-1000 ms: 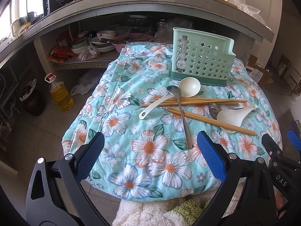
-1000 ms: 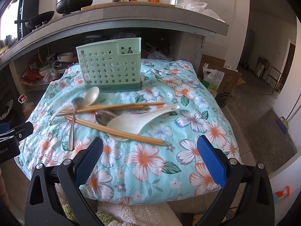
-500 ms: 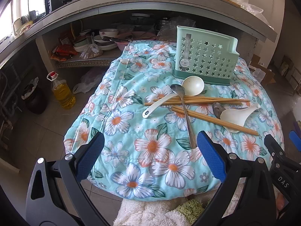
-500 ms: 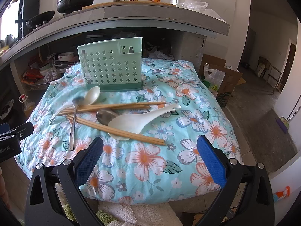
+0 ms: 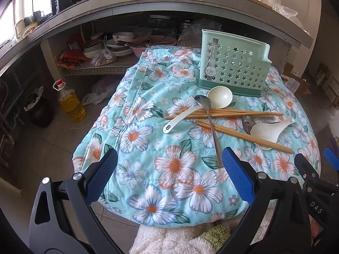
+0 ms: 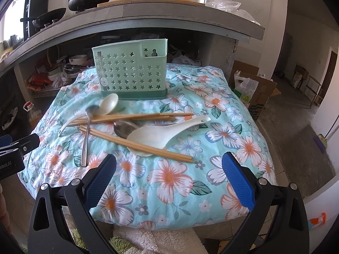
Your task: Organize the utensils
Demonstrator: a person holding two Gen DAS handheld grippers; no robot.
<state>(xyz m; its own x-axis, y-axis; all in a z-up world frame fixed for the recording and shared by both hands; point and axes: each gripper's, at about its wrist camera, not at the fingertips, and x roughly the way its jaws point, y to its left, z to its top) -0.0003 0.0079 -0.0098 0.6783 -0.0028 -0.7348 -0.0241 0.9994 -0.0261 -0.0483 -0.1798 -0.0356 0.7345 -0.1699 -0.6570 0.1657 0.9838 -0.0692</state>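
Two pairs of tongs, the left tongs [image 5: 168, 176] and right tongs [image 6: 169, 175], both spread wide and holding nothing, hover at the near edge of the desk under a flowered cloth [image 6: 169, 177]. Ahead of both tongs, well apart from them, lies a loose heap of utensils: a steel spoon [image 5: 208, 124] with its handle end nearest the left tongs' right finger; a white soup spoon [image 5: 219, 96] beyond it; a white rice paddle [image 6: 163, 132] ahead of the right tongs, resting across a second steel spoon [image 6: 124, 128]; and two bundles of chopsticks [image 6: 135, 142], one crossing under the paddle, the other lying farther back. Behind the heap, farthest from the tongs, stands a green holder [image 6: 131, 76] with star-shaped holes, upright and apparently unfilled. Handling, by judgement: all pieces light and stiff; steel spoons smooth and likely to slip, best taken mid-handle; chopsticks thin and prone to roll or scatter, best pinched together near one end; the soup spoon possibly ceramic and breakable, to be set down gently; the paddle broad, best gripped at its narrow handle. The soft cloth may give under pressure. Writing: "DAS" on the other tool's body in the left view; "obot.AI", mirrored, on the one in the right view; a sticker on the holder, unreadable.
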